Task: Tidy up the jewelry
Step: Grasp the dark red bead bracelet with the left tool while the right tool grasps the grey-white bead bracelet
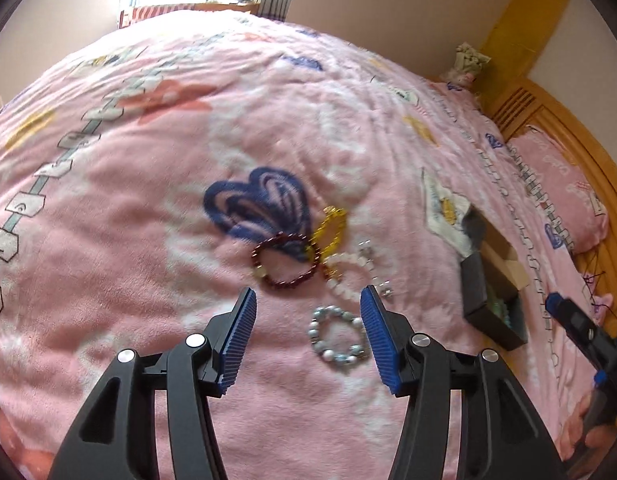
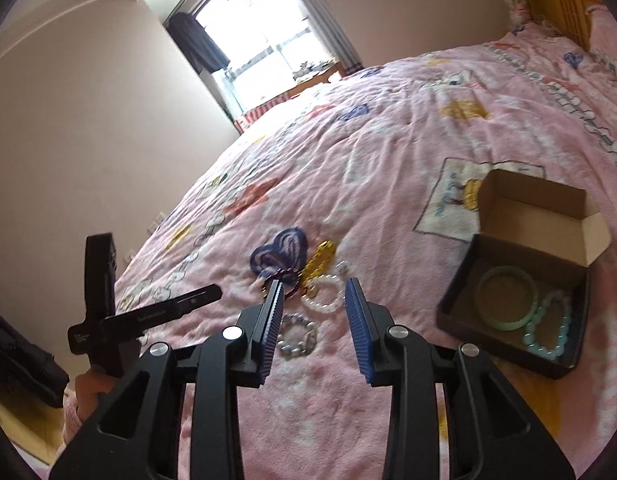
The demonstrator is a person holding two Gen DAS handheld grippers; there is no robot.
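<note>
Blue-padded left hand-held gripper [image 1: 308, 300] and right hand-held gripper [image 2: 314, 290] hovering spread, empty, over grey bead bracelet [image 1: 337, 335]; beyond, lying clustered on pink bed [image 1: 148, 200], dark red bracelet [image 1: 286, 261], pearl bracelet [image 1: 350, 270], gold chain [image 1: 330, 230]; box [image 2: 512, 308] sitting rightward.

Pink blanket [image 1: 148, 200] with navy heart, coral stars, yellow patches. Bracelets: dark red [image 1: 286, 262], gold [image 1: 330, 230], white pearl [image 1: 348, 276], grey-blue beaded [image 1: 336, 338]. Black box [image 2: 512, 320], tan inside, holds mint bangle [image 2: 506, 298] and aqua beads [image 2: 548, 326].
</note>
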